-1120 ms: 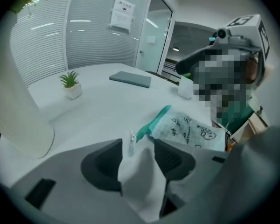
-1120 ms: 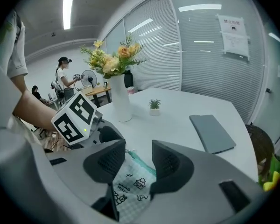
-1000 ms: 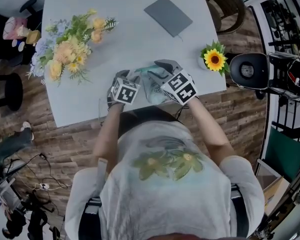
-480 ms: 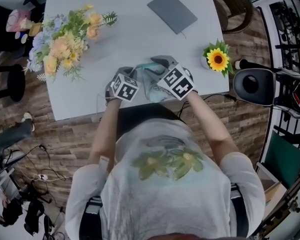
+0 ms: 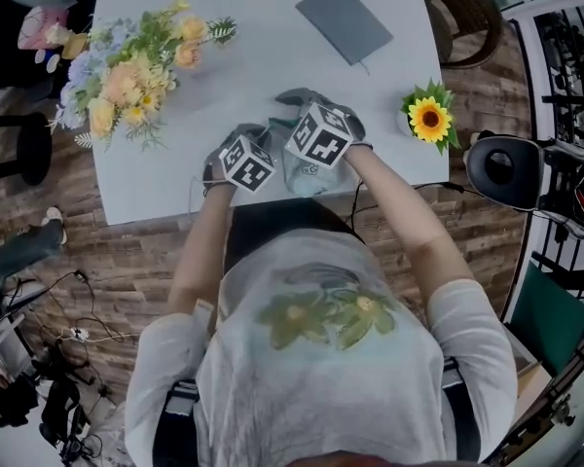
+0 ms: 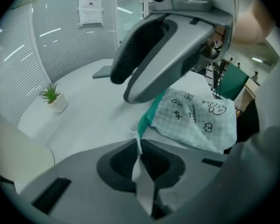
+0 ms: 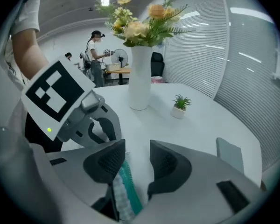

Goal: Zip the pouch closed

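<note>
While the spread right gripper (image 7: 136,149) straddles the teal zip (image 7: 127,190), the just-closed left gripper (image 6: 139,146) pinches the white tab (image 6: 133,133) of the mint checked fabric pouch (image 6: 200,118), probably to anchor it.

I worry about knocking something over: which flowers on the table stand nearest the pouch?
The single yellow sunflower, near the table's right edge, just right of the pouch; the mixed bouquet stands farther off at the left.

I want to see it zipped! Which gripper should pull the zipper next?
Probably the right gripper: its jaws are open with the teal zipper between them. The left gripper has just closed on the white tab of the pouch, steadying it.
</note>
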Demonstrator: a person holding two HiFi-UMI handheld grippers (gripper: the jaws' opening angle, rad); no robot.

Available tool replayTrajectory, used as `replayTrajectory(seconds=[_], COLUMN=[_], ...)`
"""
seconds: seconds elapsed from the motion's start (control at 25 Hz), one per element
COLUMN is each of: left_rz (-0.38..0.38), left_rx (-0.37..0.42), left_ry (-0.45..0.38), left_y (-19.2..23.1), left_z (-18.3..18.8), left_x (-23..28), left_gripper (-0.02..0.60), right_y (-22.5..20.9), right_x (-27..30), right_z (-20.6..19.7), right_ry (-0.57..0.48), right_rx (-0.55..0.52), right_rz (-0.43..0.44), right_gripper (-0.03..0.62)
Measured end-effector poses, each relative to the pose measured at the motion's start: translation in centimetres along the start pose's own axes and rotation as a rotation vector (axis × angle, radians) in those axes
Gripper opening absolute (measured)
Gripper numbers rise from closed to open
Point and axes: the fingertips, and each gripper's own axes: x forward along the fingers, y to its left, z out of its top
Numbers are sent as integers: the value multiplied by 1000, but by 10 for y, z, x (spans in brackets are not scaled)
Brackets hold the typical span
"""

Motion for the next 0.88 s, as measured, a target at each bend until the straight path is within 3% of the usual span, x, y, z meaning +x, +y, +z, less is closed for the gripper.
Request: replayTrajectory(seconds=[0.32, 0.52, 0.64, 0.88], left_rz=[-61, -89, -100, -153], left_rx=[95, 146, 184, 223], left_ry=[36, 50, 60, 64], left_y=[-3, -1, 0, -1], left_z=[-1, 0, -1, 0], left_x=[1, 1, 1, 0], left_gripper=[26, 26, 26, 26], right_y=[13, 15, 21, 32], right_x=[44, 52, 53, 54], right_z=[-35, -36, -34, -38], right_ry=[201, 215, 214, 216], right_rx=[-433, -588, -733, -959], right_rz=[147, 207, 250, 338], right_gripper=[175, 172, 165, 120])
